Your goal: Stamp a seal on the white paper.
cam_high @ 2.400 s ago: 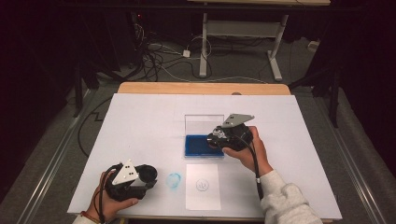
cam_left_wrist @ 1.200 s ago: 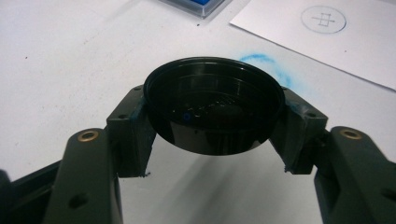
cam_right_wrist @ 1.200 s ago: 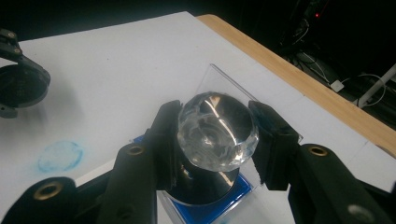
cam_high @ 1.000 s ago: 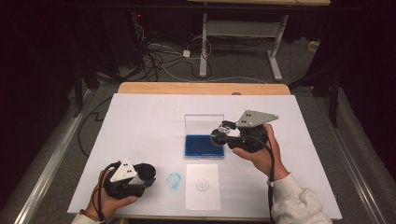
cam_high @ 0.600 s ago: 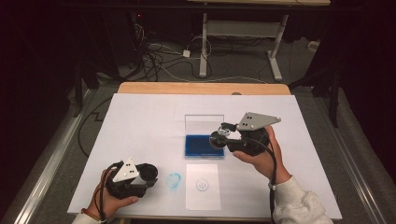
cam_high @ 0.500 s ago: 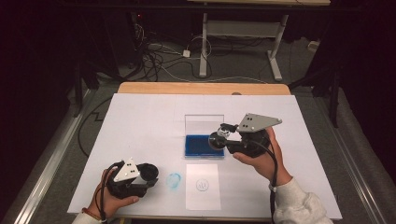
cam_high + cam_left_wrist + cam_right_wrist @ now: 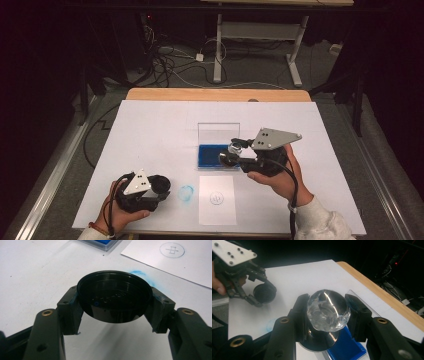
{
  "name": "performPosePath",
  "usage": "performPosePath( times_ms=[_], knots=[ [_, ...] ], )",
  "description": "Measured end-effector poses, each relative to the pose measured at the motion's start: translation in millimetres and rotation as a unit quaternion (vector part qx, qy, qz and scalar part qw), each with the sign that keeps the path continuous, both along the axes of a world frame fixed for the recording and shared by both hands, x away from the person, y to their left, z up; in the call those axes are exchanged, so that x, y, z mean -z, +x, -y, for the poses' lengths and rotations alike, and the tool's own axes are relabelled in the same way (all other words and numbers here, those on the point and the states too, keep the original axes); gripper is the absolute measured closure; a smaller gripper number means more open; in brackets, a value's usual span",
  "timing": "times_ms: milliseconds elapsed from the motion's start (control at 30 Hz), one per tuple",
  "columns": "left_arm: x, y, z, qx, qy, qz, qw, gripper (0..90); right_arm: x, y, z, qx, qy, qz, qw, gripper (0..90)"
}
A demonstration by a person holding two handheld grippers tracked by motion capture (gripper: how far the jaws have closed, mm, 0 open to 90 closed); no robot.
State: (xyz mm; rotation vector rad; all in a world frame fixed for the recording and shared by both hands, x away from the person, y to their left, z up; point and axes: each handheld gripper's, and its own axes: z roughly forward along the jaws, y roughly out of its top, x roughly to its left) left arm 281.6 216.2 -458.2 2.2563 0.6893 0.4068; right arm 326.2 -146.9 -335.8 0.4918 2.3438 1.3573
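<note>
You'll find a blue ink smudge [image 7: 186, 193] on the white table cover [image 7: 150, 130] at about seven o'clock from the table's middle. At twelve o'clock the bare wooden table edge [image 7: 215, 94] shows. Past it, tangled cables [image 7: 175, 60] and a white desk frame [image 7: 260, 40] stand on the grey floor.

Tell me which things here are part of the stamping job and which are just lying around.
In use: stamp in right tongs; black cap in left tongs; blue ink pad; stamped paper.

Lying about: blue smudge; floor cables; far desk legs.
</note>
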Motion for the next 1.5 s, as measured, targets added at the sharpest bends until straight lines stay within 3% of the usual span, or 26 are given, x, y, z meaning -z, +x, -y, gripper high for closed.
performPosePath(
  times_ms=[433,1067,1500],
  knots=[
    [0.0,-1.0,-0.1,-0.003,0.004,0.000,1.0000,36.9,18.2,-14.6,-20.0,-0.036,-0.040,-0.008,0.9985,57.5],
    [0.5,-0.9,0.6,-0.001,0.003,-0.003,1.0000,36.9,44.7,-25.7,-29.9,-0.048,-0.066,-0.032,0.9961,57.5],
    [1.0,-0.8,1.4,-0.001,0.006,-0.006,1.0000,36.9,63.5,-28.6,-36.5,-0.052,-0.106,-0.043,0.9921,57.5]
  ],
)
